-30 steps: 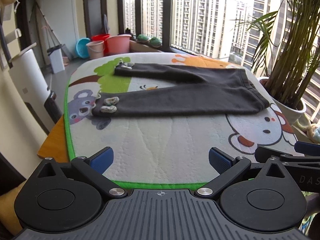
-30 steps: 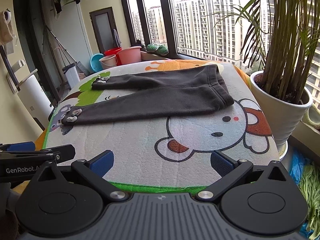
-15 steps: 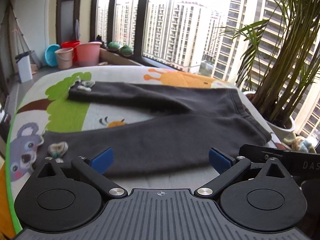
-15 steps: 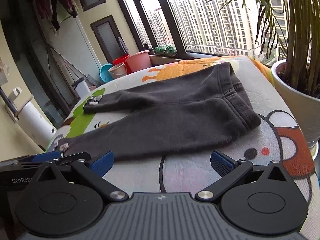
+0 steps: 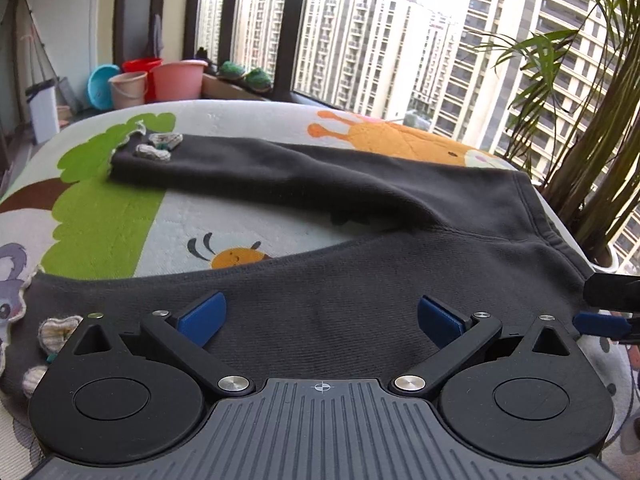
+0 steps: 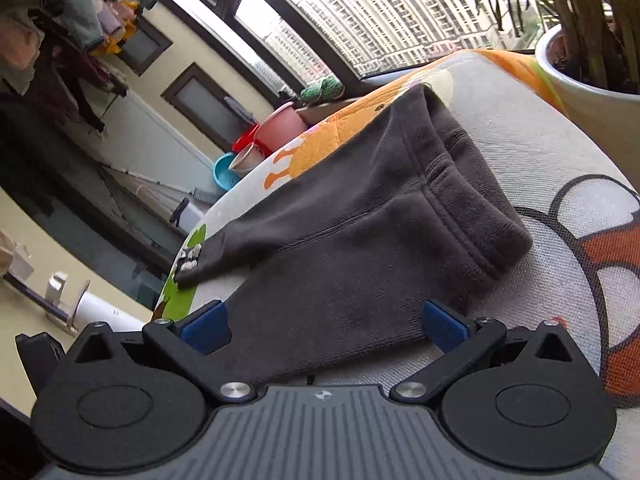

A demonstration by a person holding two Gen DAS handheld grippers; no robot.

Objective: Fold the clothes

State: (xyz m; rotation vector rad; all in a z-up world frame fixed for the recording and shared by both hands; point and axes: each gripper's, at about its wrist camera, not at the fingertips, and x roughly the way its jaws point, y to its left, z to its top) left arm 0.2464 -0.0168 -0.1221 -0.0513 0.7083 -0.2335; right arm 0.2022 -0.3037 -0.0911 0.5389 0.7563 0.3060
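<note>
Showing: two hand-held grippers low over a pair of trousers, before any fold is made.
Cuff trims (image 5: 56,330): pale cloth ornaments at the end of the near leg, far left in the left wrist view; a matching set sits on the far leg's end.
Left gripper (image 5: 320,316): jaws spread wide, blue pads on either side of the near leg, holding nothing; it seems placed mid-leg so that this side can be lifted level with the other.
Trousers (image 5: 360,280): dark grey, lying flat on the mat, legs splayed in a V with the waistband to the right; likely laid open so that one leg can be brought over the other.
Mat (image 5: 104,216): padded cartoon-printed surface under the trousers; it gives a flat bed for folding.
Right gripper (image 6: 324,326): jaws also wide apart and holding nothing, straddling the near edge of the trousers close to the waistband (image 6: 472,208); its tilted view suggests a sideways approach to pinch that edge.
Potted plant (image 6: 592,92): beside the mat's right edge, near the waistband; a wide swing could brush it.
</note>
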